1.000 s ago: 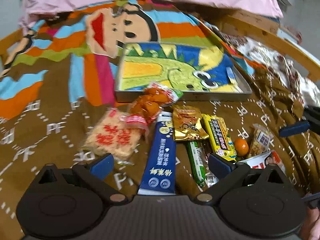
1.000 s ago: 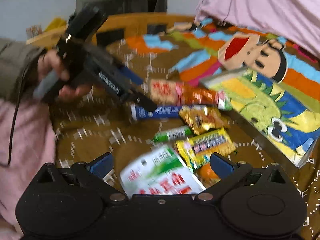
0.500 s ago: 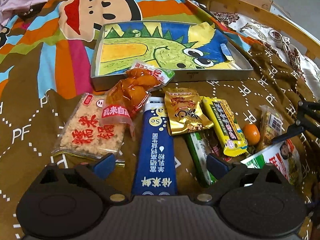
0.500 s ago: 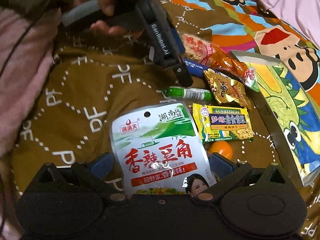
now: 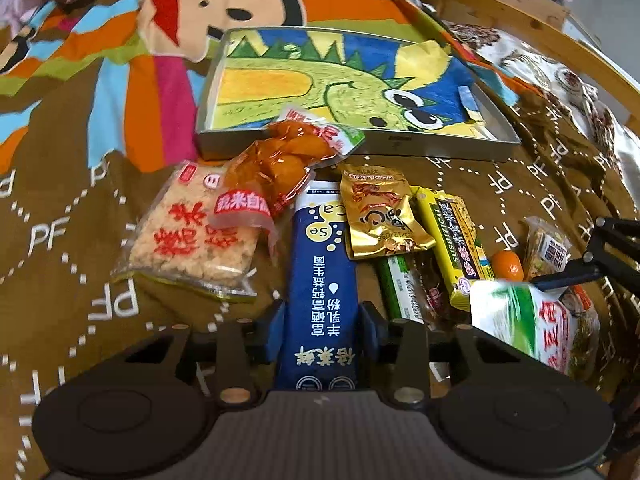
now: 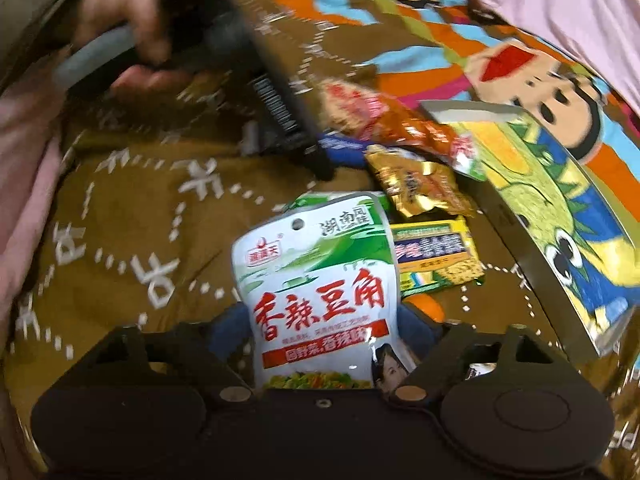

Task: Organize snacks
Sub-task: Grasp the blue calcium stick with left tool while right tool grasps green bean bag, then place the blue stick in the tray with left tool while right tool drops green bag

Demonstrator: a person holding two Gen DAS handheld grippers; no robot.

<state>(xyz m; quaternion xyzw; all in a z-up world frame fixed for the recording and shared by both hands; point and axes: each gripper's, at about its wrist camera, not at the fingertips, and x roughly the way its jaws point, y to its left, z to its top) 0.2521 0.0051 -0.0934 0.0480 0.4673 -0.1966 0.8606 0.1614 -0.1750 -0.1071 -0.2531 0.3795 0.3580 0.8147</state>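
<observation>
left gripper (image 5: 322,322): just closing, fingers grasping blue sachet (image 5: 323,280), long axis toward tray (image 5: 400,145) | right gripper (image 6: 326,330): just closing, fingers grasping white-green pouch (image 6: 316,288) on bed

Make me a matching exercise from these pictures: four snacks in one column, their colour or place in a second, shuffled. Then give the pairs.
Things:
1. long stick pack
2. white and green pouch
3. gold packet
4. small orange fruit

Descriptions:
A. between the right gripper's fingers
B. on the blanket, beside the yellow packet
C. blue, between the left gripper's fingers
D. shiny, crumpled, in front of the tray

Pairs: 1-C, 2-A, 3-D, 4-B
</observation>
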